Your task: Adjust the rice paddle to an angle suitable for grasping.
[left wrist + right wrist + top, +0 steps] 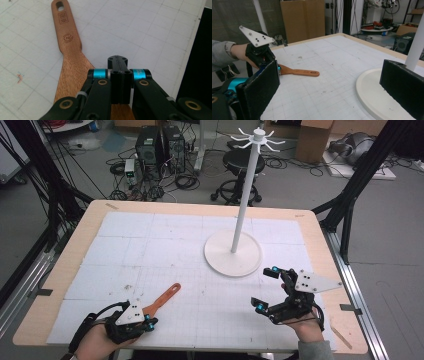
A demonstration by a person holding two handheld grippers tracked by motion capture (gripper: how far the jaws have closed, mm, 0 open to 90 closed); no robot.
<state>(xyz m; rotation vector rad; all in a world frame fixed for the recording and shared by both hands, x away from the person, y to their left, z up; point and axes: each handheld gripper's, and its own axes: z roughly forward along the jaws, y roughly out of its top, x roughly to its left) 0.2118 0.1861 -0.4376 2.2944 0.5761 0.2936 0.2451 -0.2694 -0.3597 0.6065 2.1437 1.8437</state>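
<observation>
A: High view first?
B: Left gripper (148, 322) at table's 7 o'clock corner, on the blade end of the wooden spatula (161, 302); handle points to 1 o'clock. Right gripper (266, 290) at 5 o'clock, jaws wide apart, nothing between them. White stand (233, 253) w/ pole just past it, toward 12.
A: Left gripper view?
B: Left gripper (120, 82) jaws fully together, above the spatula (67, 45) blade. Can't tell if it's pinched. Handle runs off to 11 o'clock on the white mat (150, 32).
A: Right gripper view?
B: Pads (260, 91) far apart, empty. Spatula (298, 72) at 10 o'clock, flat on the mat, by the left gripper (265, 61). Stand base (372, 95) at 4.
</observation>
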